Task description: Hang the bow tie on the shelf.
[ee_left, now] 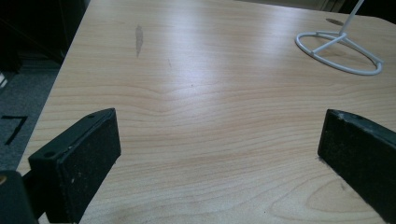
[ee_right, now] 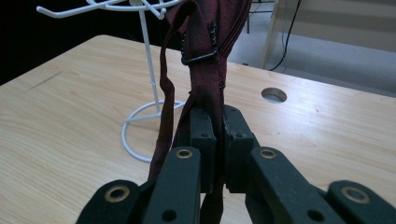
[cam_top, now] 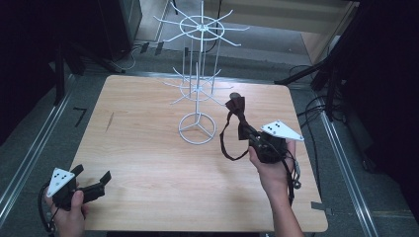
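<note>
The right gripper is pinched tight on a dark red strap, which it holds up off the tabletop near the right edge; in the right gripper view the strap rises straight from between the pressed-together jaws, with a black buckle partway up and a loose loop hanging at the left. The white wire rack stands just beside it toward the far edge, its ring base flat on the wood; the left gripper rests by the near left corner, jaws spread wide with bare wood between them.
</note>
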Motion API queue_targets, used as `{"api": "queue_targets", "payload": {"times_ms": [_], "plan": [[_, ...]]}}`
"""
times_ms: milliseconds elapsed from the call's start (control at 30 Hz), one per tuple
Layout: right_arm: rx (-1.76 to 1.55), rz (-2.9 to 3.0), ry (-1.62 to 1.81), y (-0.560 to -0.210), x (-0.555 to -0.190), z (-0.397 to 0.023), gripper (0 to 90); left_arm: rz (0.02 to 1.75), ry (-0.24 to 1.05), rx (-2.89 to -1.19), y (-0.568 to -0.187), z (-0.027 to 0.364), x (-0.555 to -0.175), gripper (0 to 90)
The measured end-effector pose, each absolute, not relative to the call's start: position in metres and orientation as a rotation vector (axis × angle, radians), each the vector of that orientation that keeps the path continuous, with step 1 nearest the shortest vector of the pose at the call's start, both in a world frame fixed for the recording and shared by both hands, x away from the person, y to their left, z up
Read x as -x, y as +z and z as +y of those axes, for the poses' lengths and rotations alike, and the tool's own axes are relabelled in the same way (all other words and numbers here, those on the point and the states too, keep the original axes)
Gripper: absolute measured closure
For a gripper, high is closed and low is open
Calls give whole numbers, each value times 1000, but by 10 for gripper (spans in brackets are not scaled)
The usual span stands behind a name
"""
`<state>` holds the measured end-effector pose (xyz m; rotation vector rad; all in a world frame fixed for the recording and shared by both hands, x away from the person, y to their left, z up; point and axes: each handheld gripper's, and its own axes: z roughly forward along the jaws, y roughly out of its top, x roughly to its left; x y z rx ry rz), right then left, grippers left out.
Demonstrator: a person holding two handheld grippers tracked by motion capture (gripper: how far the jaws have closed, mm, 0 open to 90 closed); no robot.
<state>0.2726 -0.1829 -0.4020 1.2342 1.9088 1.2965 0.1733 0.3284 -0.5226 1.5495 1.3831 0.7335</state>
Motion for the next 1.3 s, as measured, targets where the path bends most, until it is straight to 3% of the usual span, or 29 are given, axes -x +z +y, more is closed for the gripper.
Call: {"api": "queue_targets", "payload": {"times_ms": [900, 1300], "plan": [[-1144, 1910, 1388, -370, -273, -158, 865, 1382, 730, -1548, -523, 329, -174, 0], [-1241, 1931, 1365, -390, -292, -151, 864, 1383, 730, -1550, -523, 329, -174, 0]]}}
